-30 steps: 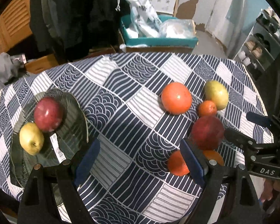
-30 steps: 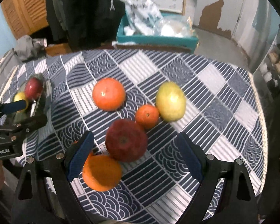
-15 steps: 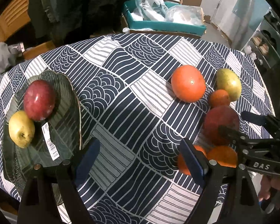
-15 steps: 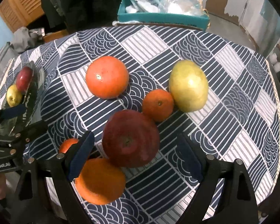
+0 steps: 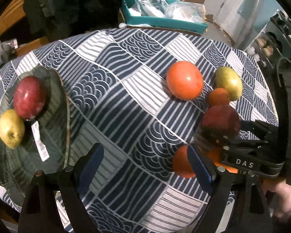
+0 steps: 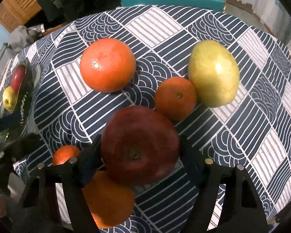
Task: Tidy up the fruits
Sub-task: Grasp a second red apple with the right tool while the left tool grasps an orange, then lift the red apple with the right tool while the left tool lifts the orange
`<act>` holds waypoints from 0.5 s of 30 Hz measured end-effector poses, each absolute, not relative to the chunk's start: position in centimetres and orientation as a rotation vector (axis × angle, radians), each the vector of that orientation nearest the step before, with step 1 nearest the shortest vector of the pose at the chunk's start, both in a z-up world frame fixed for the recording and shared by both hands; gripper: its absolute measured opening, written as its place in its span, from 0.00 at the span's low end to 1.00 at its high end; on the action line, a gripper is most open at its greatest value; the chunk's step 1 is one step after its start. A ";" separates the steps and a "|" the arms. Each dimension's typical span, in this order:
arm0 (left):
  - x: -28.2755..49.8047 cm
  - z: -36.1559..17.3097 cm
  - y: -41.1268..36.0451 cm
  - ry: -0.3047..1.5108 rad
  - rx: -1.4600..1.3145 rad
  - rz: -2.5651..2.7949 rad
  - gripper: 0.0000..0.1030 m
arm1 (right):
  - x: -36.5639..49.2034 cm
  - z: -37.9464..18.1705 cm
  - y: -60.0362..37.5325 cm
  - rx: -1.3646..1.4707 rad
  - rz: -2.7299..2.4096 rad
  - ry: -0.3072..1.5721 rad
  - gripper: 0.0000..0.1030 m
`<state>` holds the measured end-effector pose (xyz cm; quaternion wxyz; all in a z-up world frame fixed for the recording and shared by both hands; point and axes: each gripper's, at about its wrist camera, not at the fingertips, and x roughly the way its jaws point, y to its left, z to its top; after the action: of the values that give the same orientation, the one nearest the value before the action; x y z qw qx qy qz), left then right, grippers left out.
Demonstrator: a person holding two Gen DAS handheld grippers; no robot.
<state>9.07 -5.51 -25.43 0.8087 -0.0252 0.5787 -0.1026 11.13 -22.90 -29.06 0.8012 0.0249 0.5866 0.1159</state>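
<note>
Right gripper (image 6: 139, 161) closing around the red apple (image 6: 139, 145) on the bench (image 6: 242, 136) — left gripper (image 5: 143, 167) idle.

The apple sits squarely between the right fingers (image 6: 91, 161), stem upward and nearly round, so no long axis governs the grasp; the fingers flank its left and right sides and are closing, though firm contact cannot be confirmed. 1 orange (image 6: 108, 200) touches the apple on the near side and a small orange (image 6: 175, 98) on the far side, so a straight upward lift looks least likely to disturb them. The left fingers (image 5: 91, 161) stand spread over bare cloth, holding nothing. The green plate (image 5: 54, 136) at the left already carries 2 fruits — the probable destination, nearer the left hand than the right.
</note>
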 end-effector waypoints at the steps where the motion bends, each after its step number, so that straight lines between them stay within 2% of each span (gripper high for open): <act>1: 9.0 -25.5 -5.7 1.240 -0.055 -0.224 0.86 | 11.0 -29.0 -23.1 0.053 0.238 1.252 0.74; 15: 8.8 -27.5 -8.2 1.299 -0.101 -0.298 0.86 | 8.6 -23.8 -28.3 0.152 0.142 1.139 0.74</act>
<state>8.83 -8.21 -27.51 0.7849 -0.0467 0.6022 -0.1381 8.61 -28.30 -23.84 0.8371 0.0717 0.5382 0.0672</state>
